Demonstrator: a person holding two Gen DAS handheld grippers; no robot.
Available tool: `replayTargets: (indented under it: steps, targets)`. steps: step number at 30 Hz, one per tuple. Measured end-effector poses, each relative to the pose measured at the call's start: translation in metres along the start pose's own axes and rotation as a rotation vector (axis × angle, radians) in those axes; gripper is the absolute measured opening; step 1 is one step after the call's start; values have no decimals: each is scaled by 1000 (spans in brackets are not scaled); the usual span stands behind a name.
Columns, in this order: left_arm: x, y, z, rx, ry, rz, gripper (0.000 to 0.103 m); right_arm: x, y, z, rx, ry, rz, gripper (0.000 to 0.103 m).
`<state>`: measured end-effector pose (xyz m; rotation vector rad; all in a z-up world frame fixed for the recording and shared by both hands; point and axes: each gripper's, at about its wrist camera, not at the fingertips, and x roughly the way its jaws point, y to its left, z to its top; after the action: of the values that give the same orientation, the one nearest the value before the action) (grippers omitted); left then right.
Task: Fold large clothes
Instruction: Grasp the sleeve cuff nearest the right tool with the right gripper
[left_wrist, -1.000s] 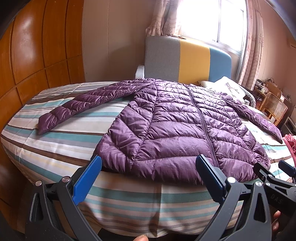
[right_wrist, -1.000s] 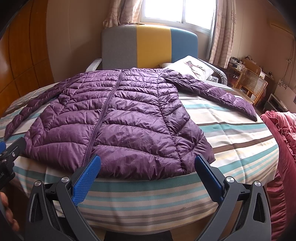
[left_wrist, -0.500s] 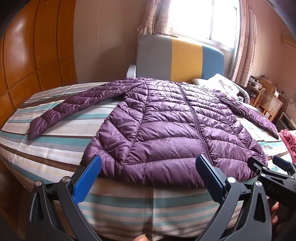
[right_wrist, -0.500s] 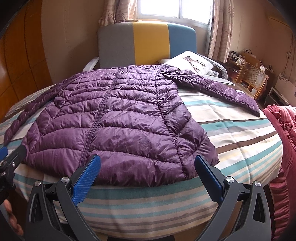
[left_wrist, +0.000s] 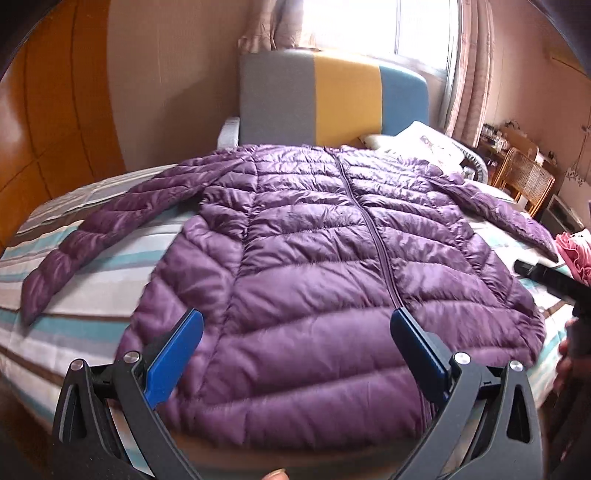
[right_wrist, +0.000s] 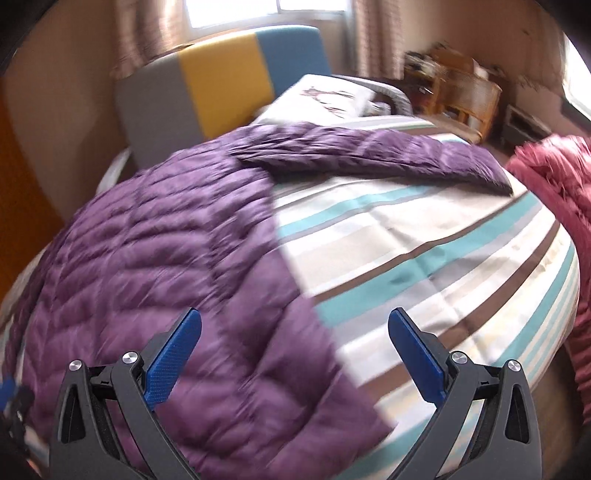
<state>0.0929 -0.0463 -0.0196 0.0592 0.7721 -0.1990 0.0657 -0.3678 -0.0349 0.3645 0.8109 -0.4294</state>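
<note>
right wrist view motion-blurred; jacket (right_wrist: 155, 266) quilting smeared, hem cut off.

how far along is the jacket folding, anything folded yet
Done: only the layout. The purple jacket lies flat and zipped on the striped bed, both sleeves spread out. In hand: nothing; the left gripper and right gripper are open over the hem, gripping no fabric. Left: every fold, sleeves and body.

A purple quilted puffer jacket (left_wrist: 314, 258) is lying flat, front up and zipped. Its sleeves are spreading outward across the striped bed (right_wrist: 424, 258).
</note>
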Motion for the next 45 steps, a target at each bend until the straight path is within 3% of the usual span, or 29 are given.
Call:
replayTargets:
  steps: [10,16,21,23,26,27,29,32,39,45]
  targets:
    - [74,-9,38,-22,100,-46,101,84,-140,82,424,23,-132,96]
    - [102,-13,47,-45,143,-64,101,108,-187,112,524,11,-199,94]
    - [110,-11,57,-78,170,-77,101,123,-210,130,610,-1,-198,89]
    - [113,-6,64,-110,177,-88,101,128,-216,136,636,-9,-189,82]
    - [120,-6,75,-111,173,-84,101,138,-222,145,658,-3,-190,57]
    - [123,-7,77,-105,177,-86,101,140,-222,147,654,-11,-197,41]
    - [132,-10,82,-80,193,-86,101,142,-222,155,635,-18,-192,23]
    - [141,-9,88,-75,204,-91,101,138,-210,169,551,-47,-209,10]
    - [150,-7,85,-71,206,-98,101,120,-133,200,261,-130,-161,9]
    - [145,-4,85,-81,196,-122,101,114,-25,202,2,-128,-32,6]
